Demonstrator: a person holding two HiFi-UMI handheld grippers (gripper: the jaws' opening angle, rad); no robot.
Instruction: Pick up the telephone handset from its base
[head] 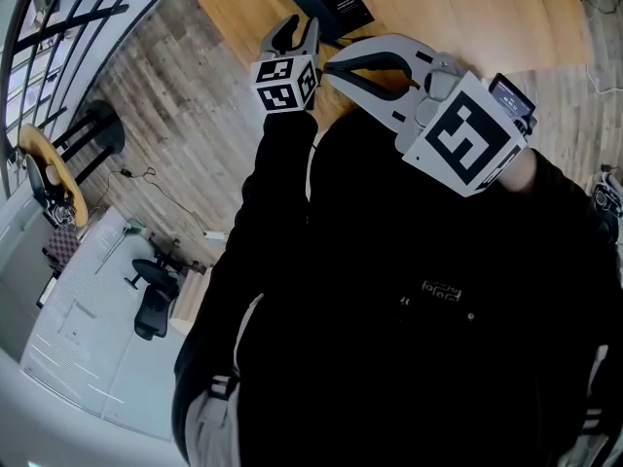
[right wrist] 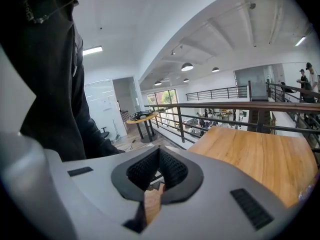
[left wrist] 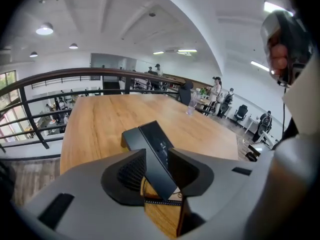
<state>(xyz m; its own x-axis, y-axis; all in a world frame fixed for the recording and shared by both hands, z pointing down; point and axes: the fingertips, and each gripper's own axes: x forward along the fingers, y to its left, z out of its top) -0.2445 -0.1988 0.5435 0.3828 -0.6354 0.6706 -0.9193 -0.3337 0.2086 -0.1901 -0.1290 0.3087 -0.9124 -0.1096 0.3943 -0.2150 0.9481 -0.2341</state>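
The telephone handset (left wrist: 161, 161), a flat black slab, lies slanted across its base (left wrist: 131, 138) near the edge of the wooden desk (left wrist: 100, 119). Its near end runs between the left gripper (left wrist: 157, 150), whose fingers (left wrist: 131, 171) pinch its long sides. The right gripper (right wrist: 159, 151) is empty, its fingers pressed together. The grasp looks made; next comes a steady lift clear of the base.

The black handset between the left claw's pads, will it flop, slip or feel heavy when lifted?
Likely stiff: the handset looks like one straight, slab-shaped bar. Its smooth faces could slip, since the left claw holds it askew. Probably light, being thin.
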